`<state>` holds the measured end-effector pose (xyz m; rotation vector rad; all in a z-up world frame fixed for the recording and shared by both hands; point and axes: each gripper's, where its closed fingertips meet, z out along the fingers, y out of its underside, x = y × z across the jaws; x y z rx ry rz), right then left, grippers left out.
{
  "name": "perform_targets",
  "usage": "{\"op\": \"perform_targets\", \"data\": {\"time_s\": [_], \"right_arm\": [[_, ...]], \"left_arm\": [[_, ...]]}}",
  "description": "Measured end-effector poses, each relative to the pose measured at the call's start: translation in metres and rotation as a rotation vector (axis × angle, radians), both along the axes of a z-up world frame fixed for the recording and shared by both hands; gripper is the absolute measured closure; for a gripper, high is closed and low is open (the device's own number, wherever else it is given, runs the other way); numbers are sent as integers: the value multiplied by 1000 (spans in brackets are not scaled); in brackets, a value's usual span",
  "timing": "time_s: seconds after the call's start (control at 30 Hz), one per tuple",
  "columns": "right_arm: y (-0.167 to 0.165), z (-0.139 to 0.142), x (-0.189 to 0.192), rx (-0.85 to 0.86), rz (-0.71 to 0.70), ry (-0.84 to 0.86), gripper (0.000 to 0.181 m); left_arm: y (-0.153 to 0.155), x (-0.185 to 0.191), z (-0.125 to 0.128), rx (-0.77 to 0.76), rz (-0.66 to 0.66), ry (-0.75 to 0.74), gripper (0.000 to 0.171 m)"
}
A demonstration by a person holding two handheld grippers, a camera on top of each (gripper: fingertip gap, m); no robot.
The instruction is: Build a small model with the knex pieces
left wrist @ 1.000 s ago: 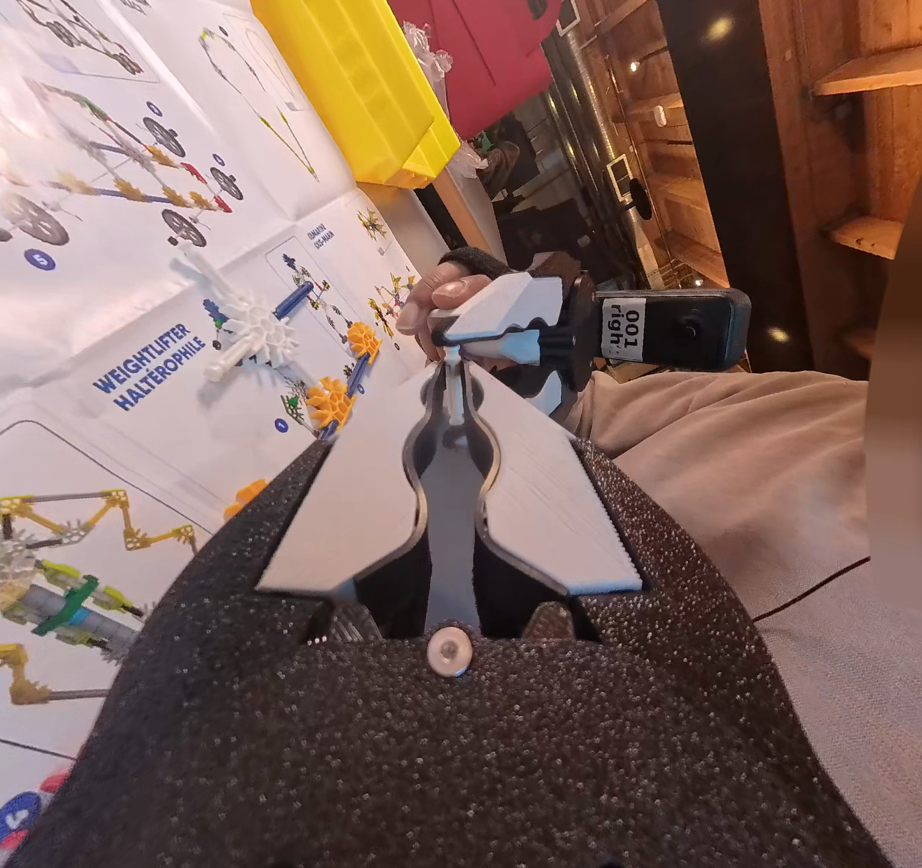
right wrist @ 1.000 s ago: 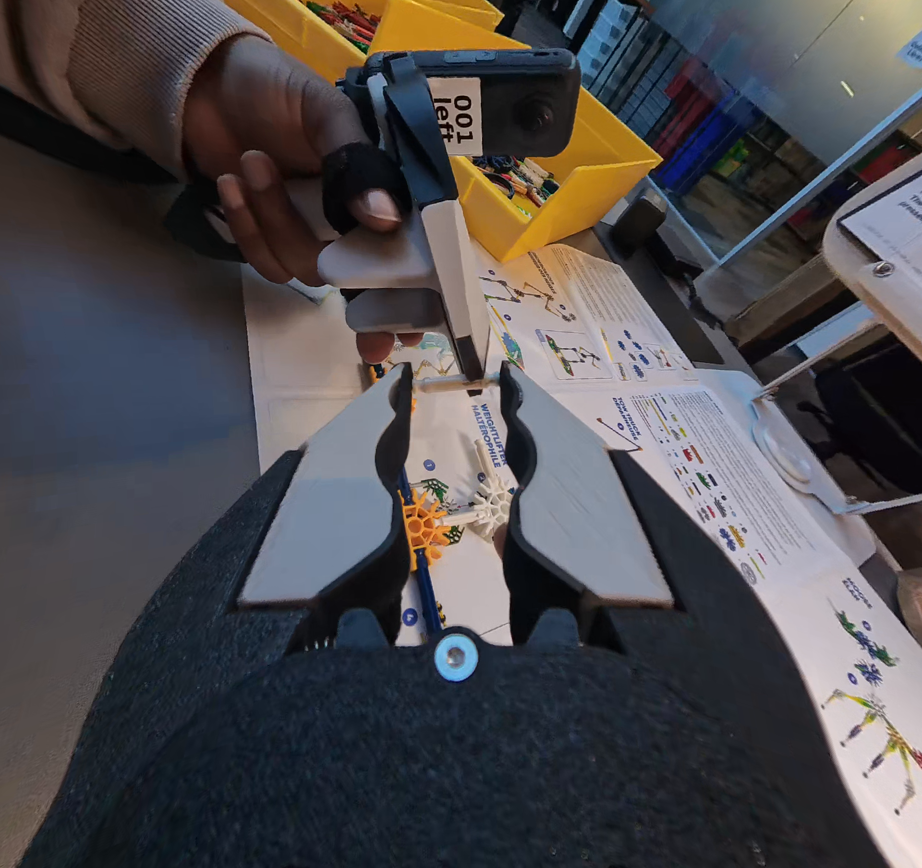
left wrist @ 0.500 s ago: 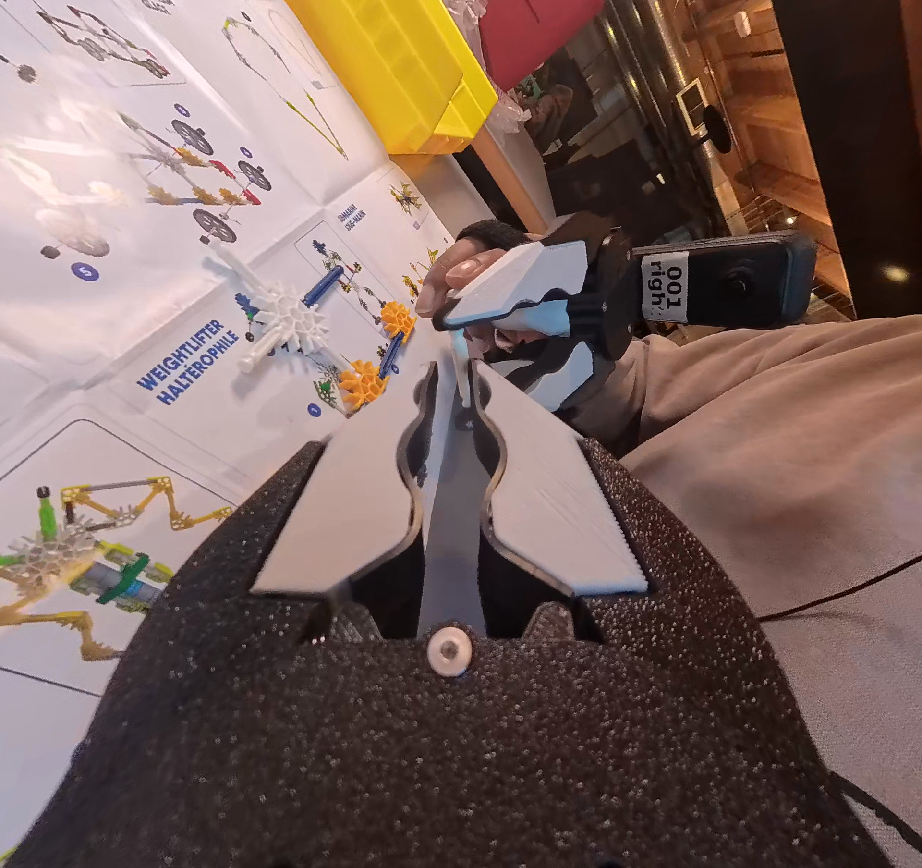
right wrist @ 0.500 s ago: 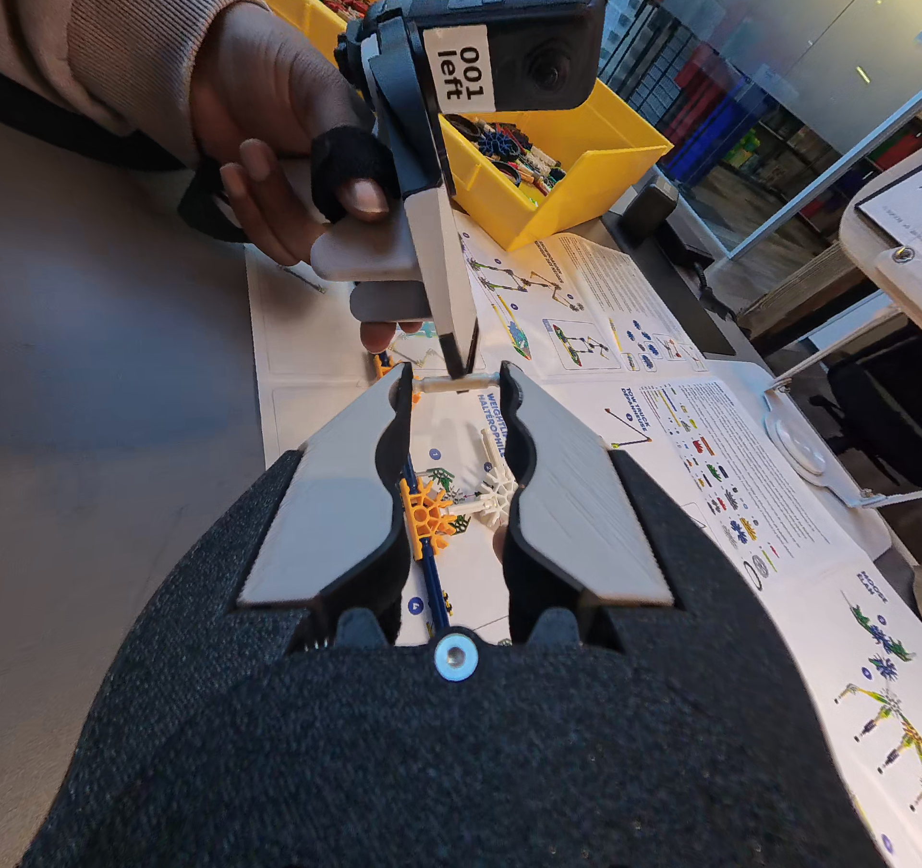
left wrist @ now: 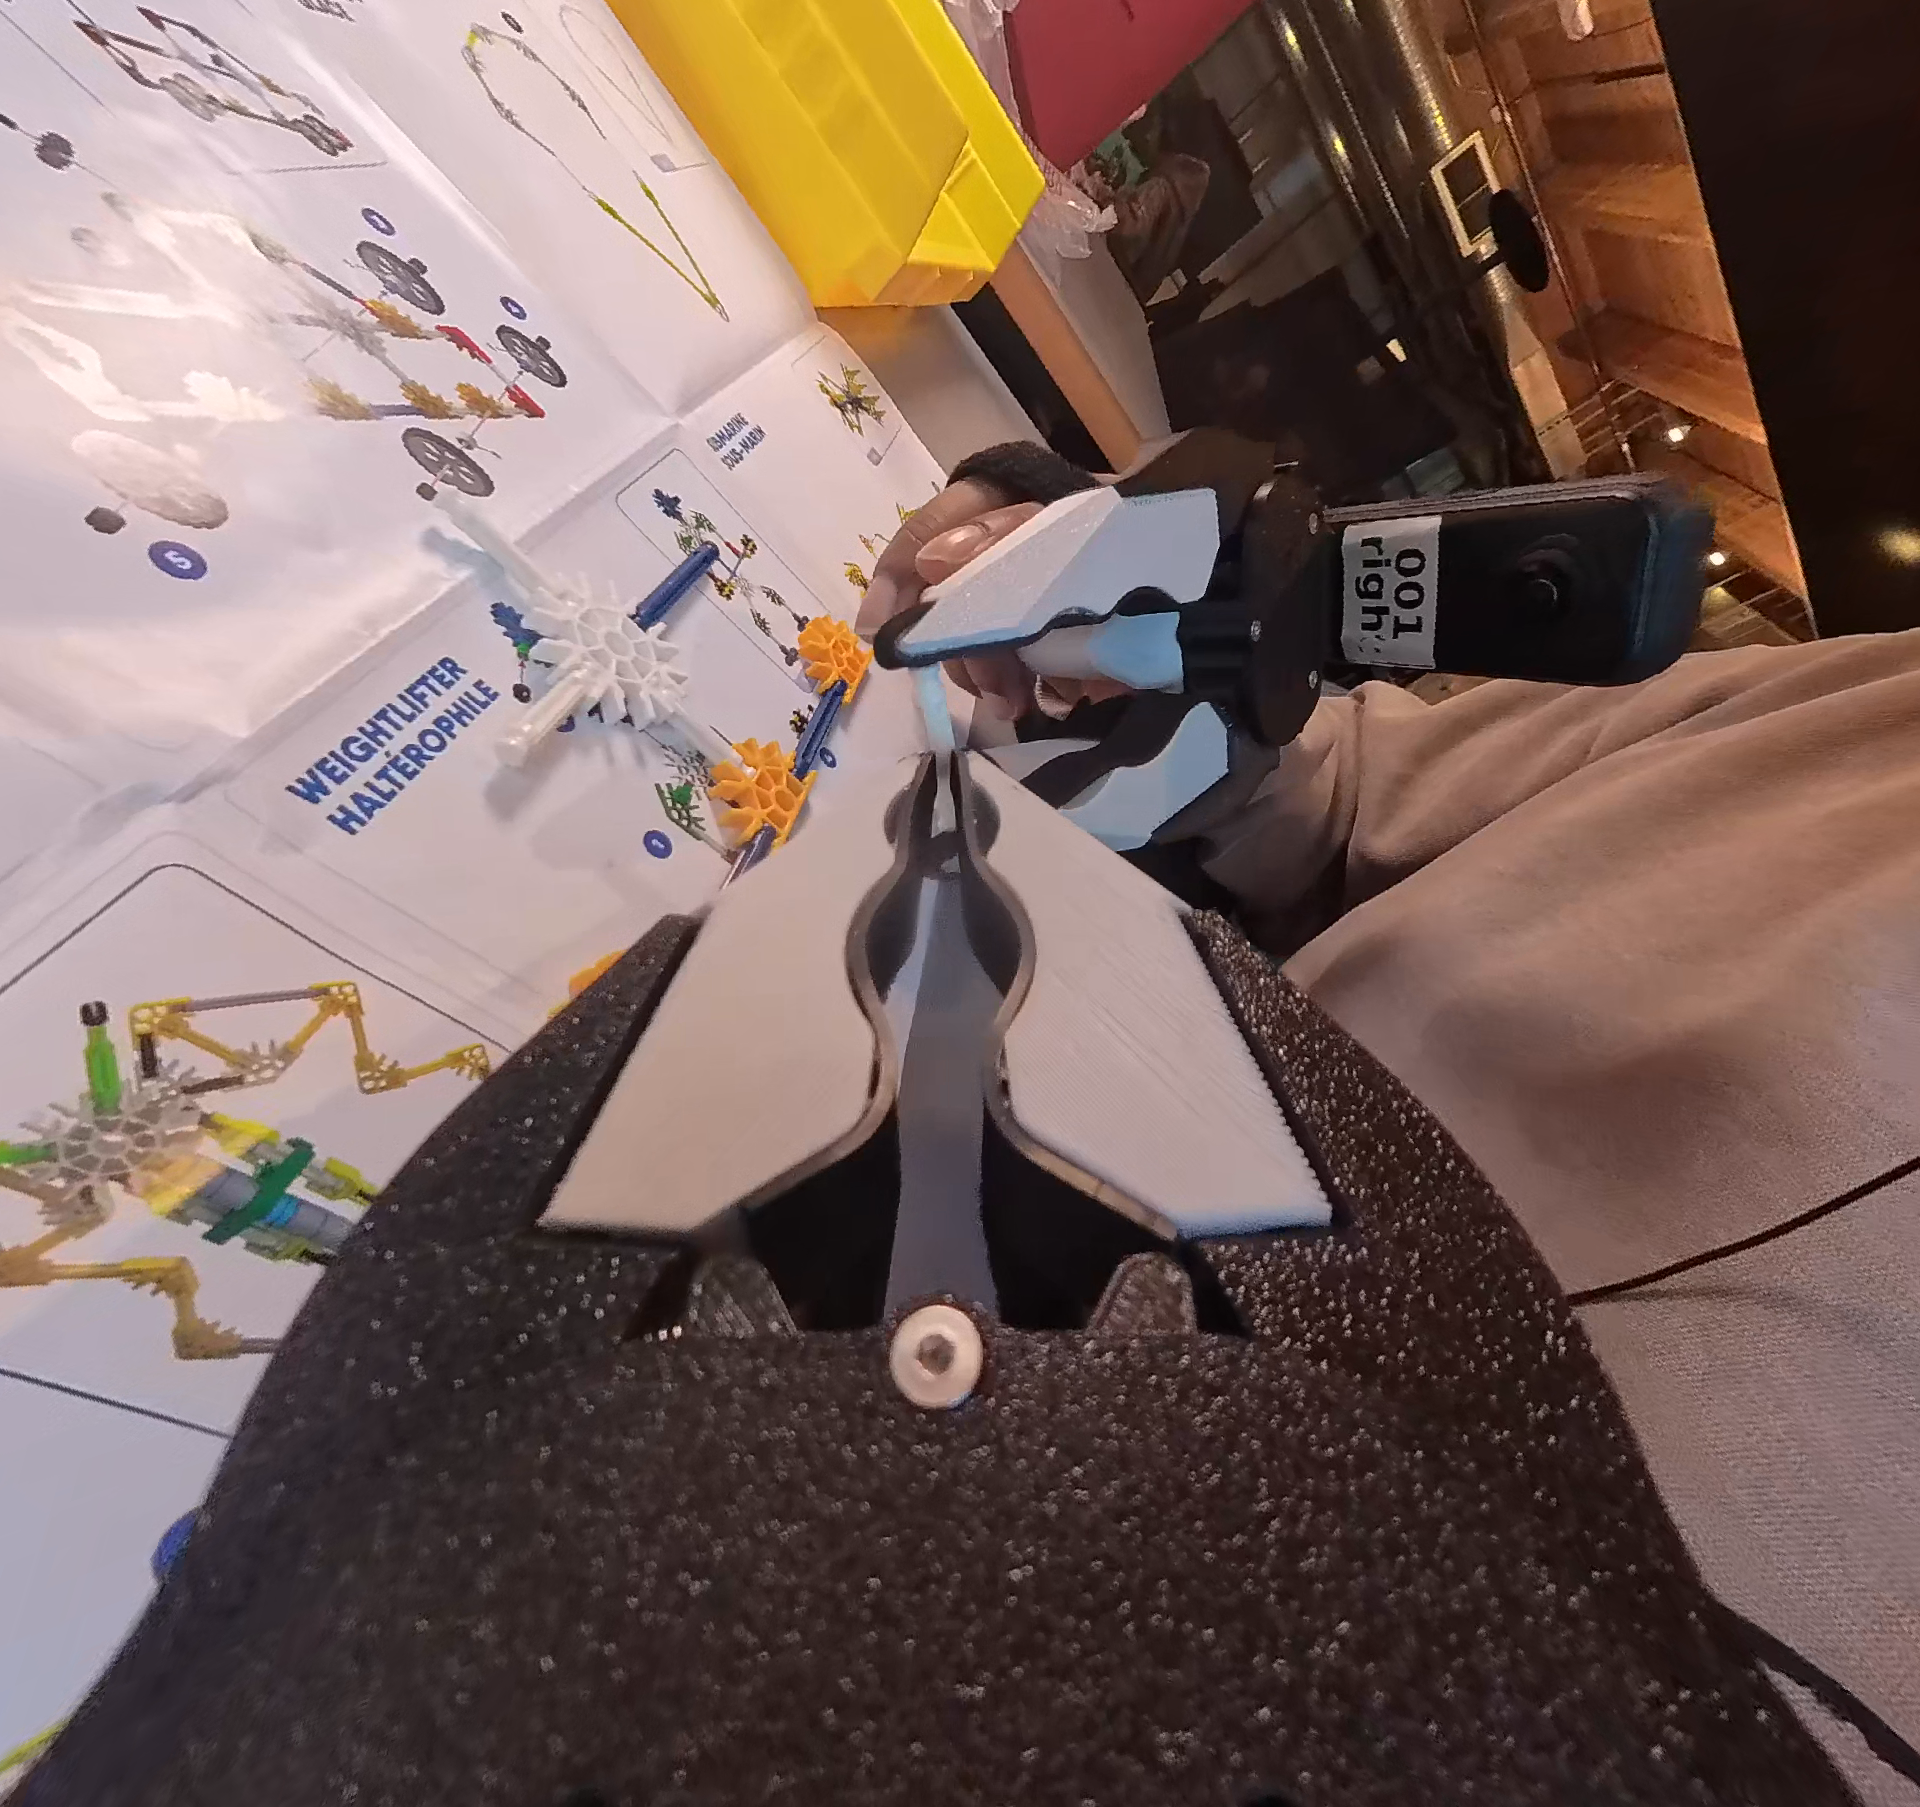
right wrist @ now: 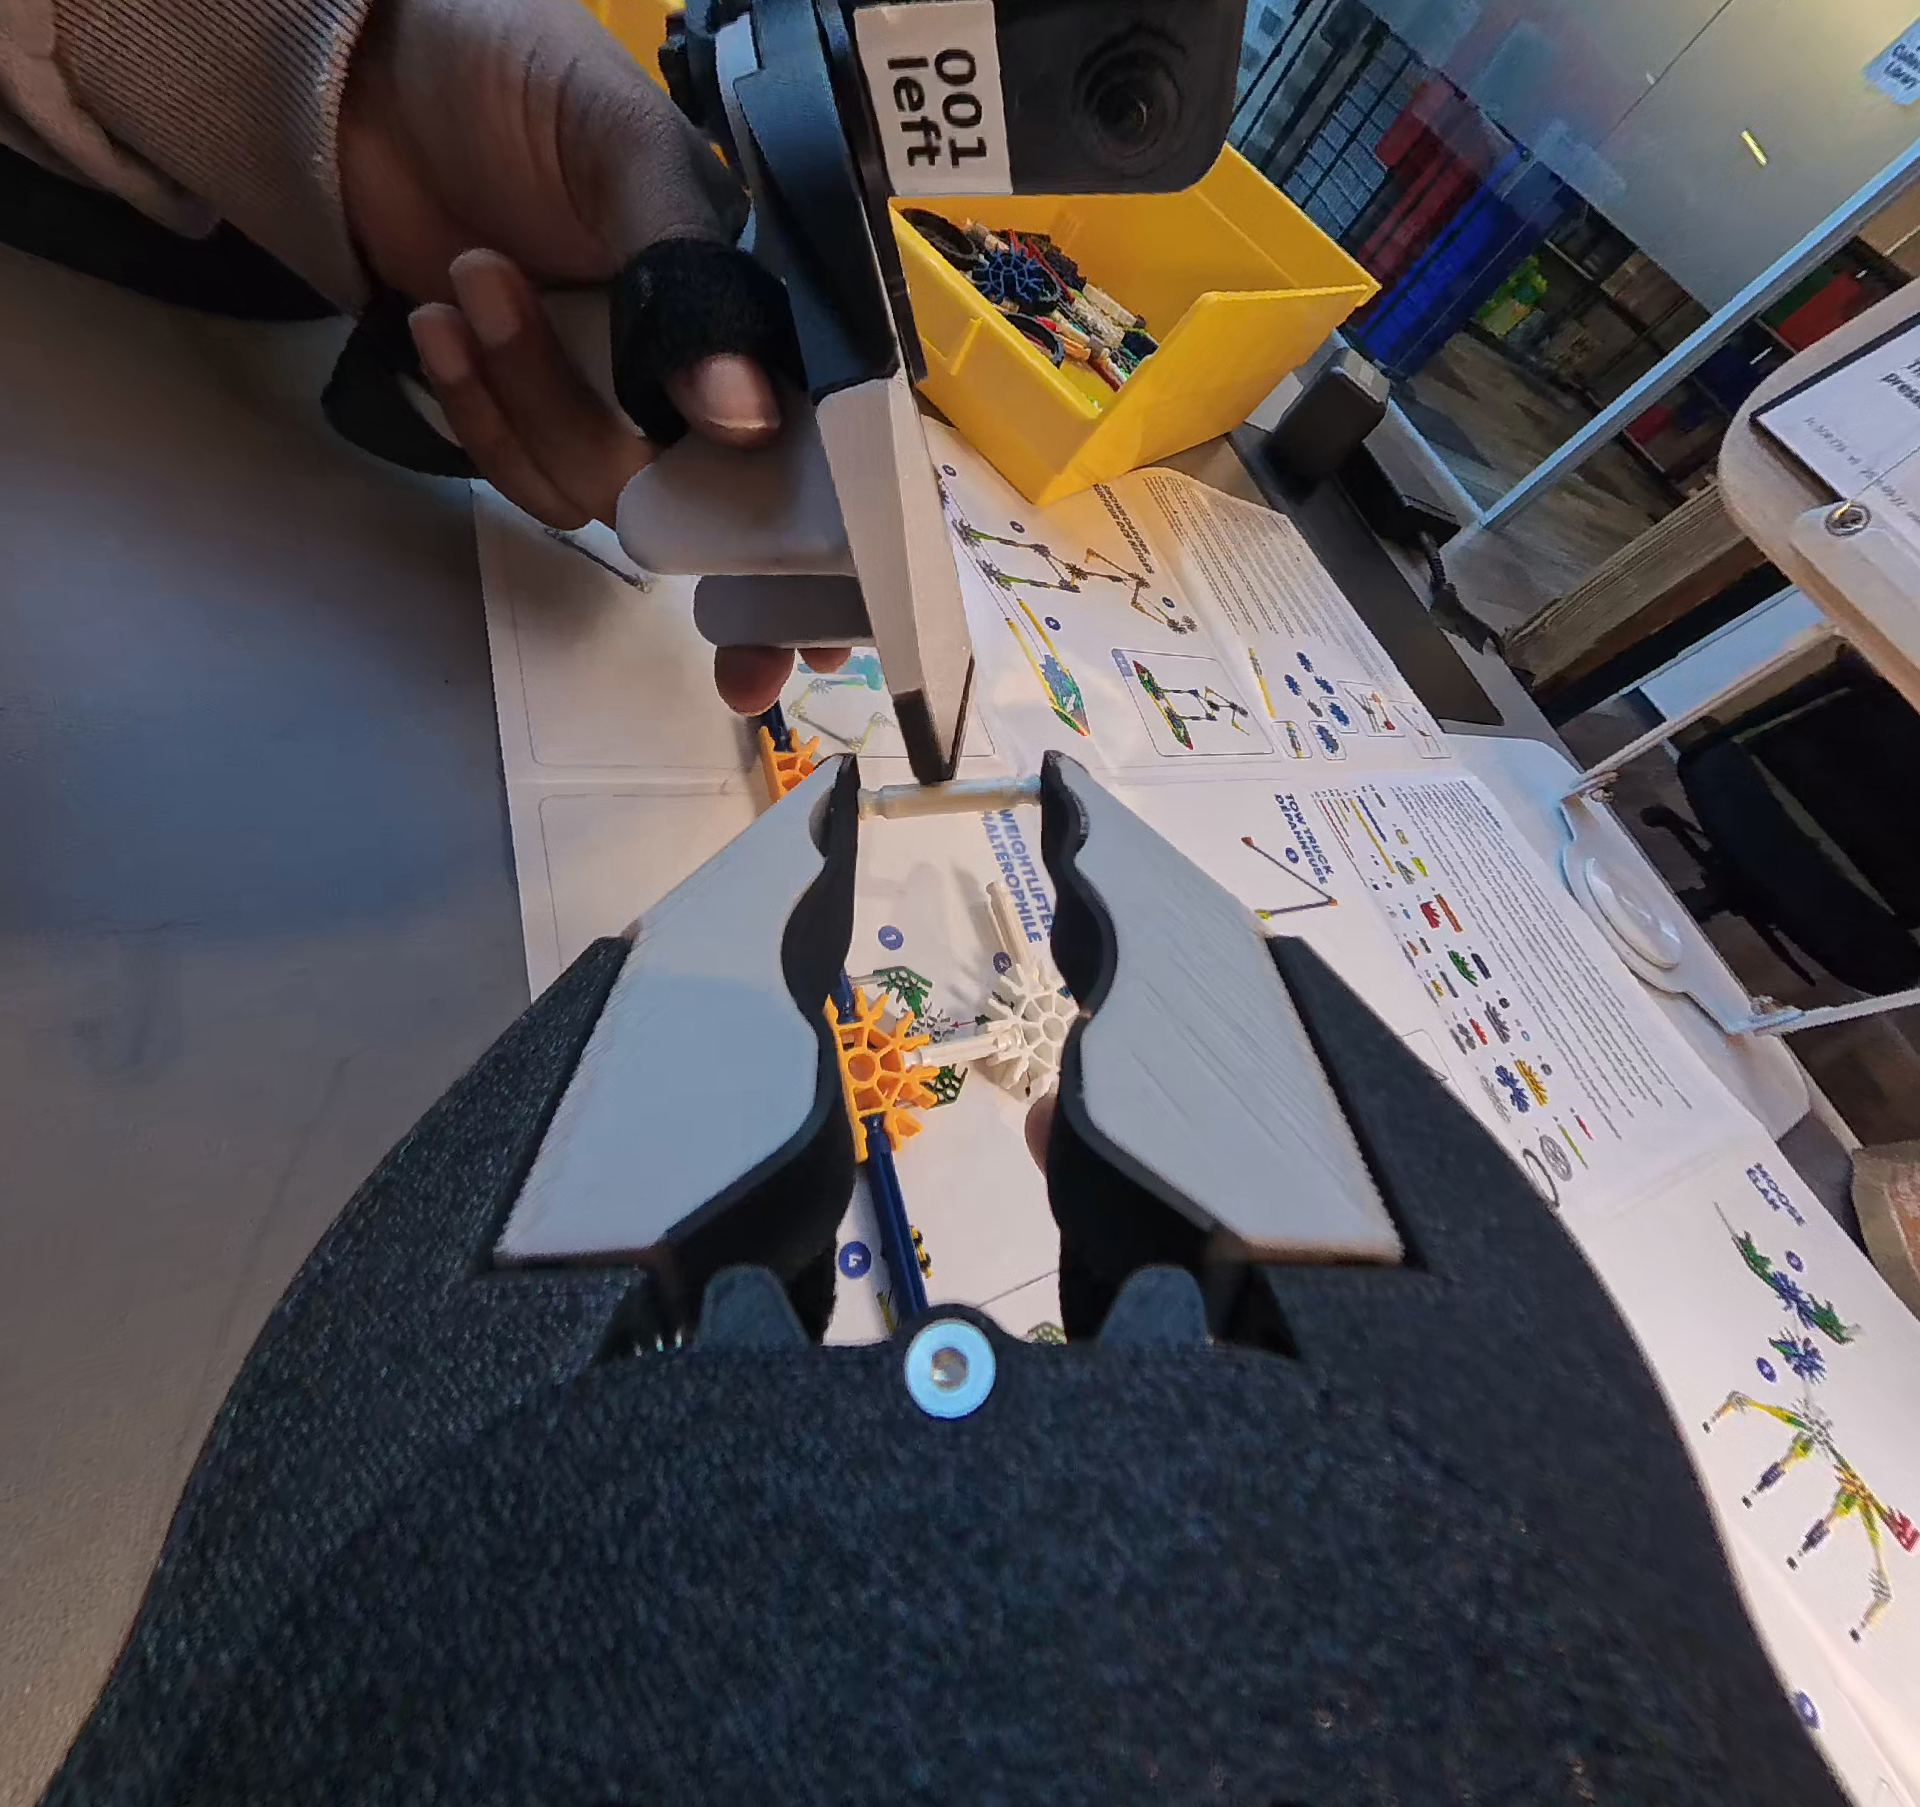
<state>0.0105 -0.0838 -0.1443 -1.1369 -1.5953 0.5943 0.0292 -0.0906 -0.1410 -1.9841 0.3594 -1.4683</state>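
My right gripper is shut on a short white rod, which spans endwise between its fingertips above the instruction sheet. My left gripper comes down from above and pinches the rod near its left end. In the left wrist view, my left gripper has its jaws nearly together on the rod. The right gripper's upper finger reaches in from the right. Below the rod, a white snowflake connector and an orange connector on a blue rod lie on the sheet.
Yellow bins with several small building parts stand beyond the sheet; they also show in the left wrist view. A second orange connector lies near the sheet's edge. A person's beige sleeve fills the right side. Bare table lies to the left. The grippers are tip to tip, or close to it. Both grippers' tips are roughly 7 centimeters from the orange connector. It turns up in the left wrist view as well.
The left gripper has risen to stand more upright over the rod, and its jaws have narrowed onto it. The right gripper keeps hold of the rod in about the same place.
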Motion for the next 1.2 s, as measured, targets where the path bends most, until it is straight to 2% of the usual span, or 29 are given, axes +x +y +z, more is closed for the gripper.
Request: {"op": "perform_targets", "data": {"time_s": [0.27,0.43,0.6,0.87,0.97,1.07,1.2], "right_arm": [[1,2,0,12,-7,15,147],[0,2,0,-6,-3,24,147],[-2,-4,-1,-19,6,1,147],[2,3,2,-61,-13,35,147],[2,3,1,-54,-11,35,147],[-2,1,-1,-37,0,26,147],[-2,0,-2,-39,5,26,147]], "left_arm": [[1,0,1,0,6,-23,171],[1,-2,2,47,2,9,171],[2,-5,3,44,1,7,171],[2,-12,0,37,-1,51,171],[1,-8,1,30,-6,33,171],[-3,-2,0,26,-24,27,164],[-3,0,-1,20,-25,22,168]]}}
